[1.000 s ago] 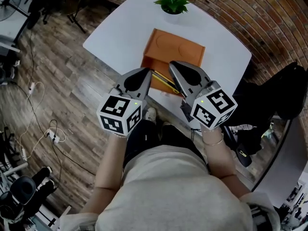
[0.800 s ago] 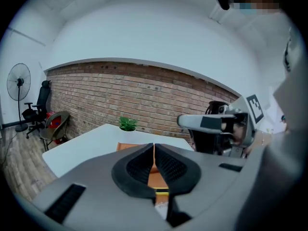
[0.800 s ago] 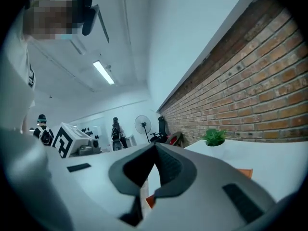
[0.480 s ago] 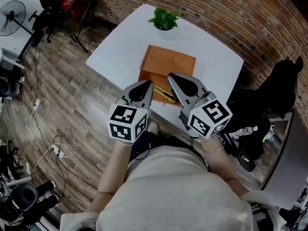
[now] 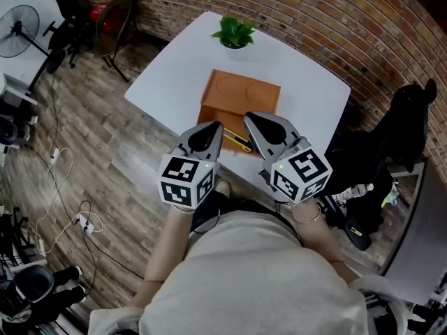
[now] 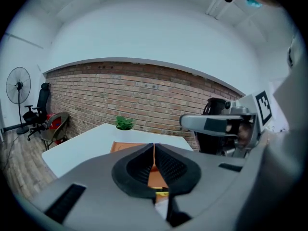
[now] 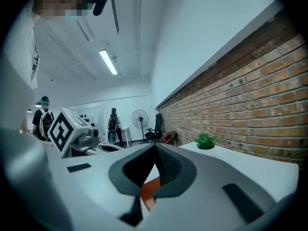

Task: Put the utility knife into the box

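An orange-brown box (image 5: 238, 103) lies on the white table (image 5: 174, 68), its front part hidden behind my grippers. The yellow and black utility knife (image 5: 237, 139) rests on the table just in front of the box, showing between the two grippers. My left gripper (image 5: 215, 126) is held above the table's near edge, left of the knife, jaws shut and empty. My right gripper (image 5: 249, 118) hovers to the right of the knife, also shut with nothing in it. The box (image 6: 126, 147) shows past the closed left gripper (image 6: 153, 146); a sliver of the box (image 7: 150, 187) appears under the closed right gripper (image 7: 155, 146).
A small green potted plant (image 5: 234, 31) stands at the table's far edge against the brick wall. A black chair (image 5: 405, 128) sits right of the table. Cables and a fan (image 5: 17, 23) are on the wooden floor at left.
The head view has shifted slightly, so the table and box appear a little higher and farther. Both grippers stay shut and side by side above the near edge.
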